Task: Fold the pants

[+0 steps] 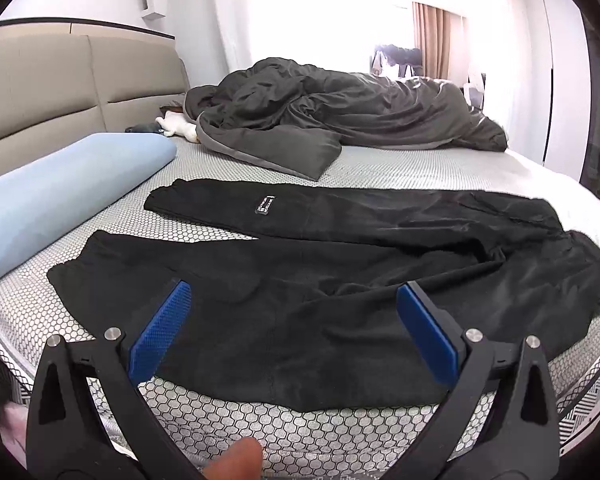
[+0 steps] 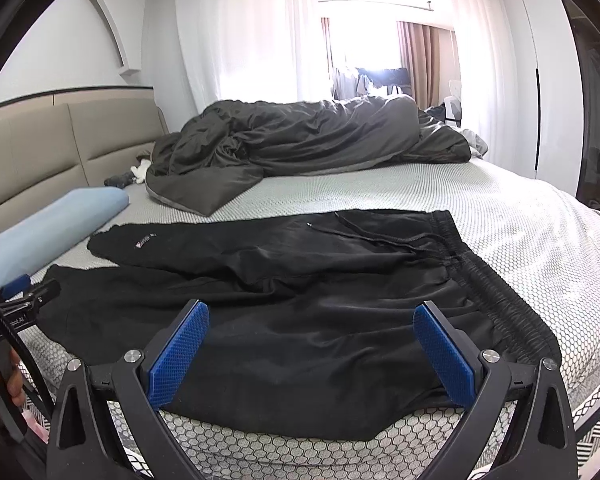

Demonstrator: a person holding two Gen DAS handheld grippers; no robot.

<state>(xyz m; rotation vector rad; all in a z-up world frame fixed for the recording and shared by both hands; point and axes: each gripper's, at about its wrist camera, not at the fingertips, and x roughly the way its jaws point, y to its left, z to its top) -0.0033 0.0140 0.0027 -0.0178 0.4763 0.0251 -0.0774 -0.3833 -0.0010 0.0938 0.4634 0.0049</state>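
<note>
Black pants (image 1: 300,280) lie spread flat on the bed, legs pointing left toward the pillow, elastic waistband (image 2: 492,288) with drawstring at the right. The two legs lie side by side, the far one bearing a small label (image 1: 264,205). My left gripper (image 1: 294,300) is open, hovering over the near leg close to the bed's front edge. My right gripper (image 2: 312,320) is open too, over the hip area near the waistband, nothing between its blue pads (image 2: 178,356). The left gripper (image 2: 18,294) shows at the left edge of the right wrist view, held by a hand.
A light blue pillow (image 1: 60,196) lies at the left by the beige headboard (image 1: 72,92). A rumpled dark grey duvet (image 1: 340,116) covers the far side of the bed. The mattress cover (image 1: 300,428) has a hexagon pattern. A white wardrobe (image 2: 540,100) stands at the right.
</note>
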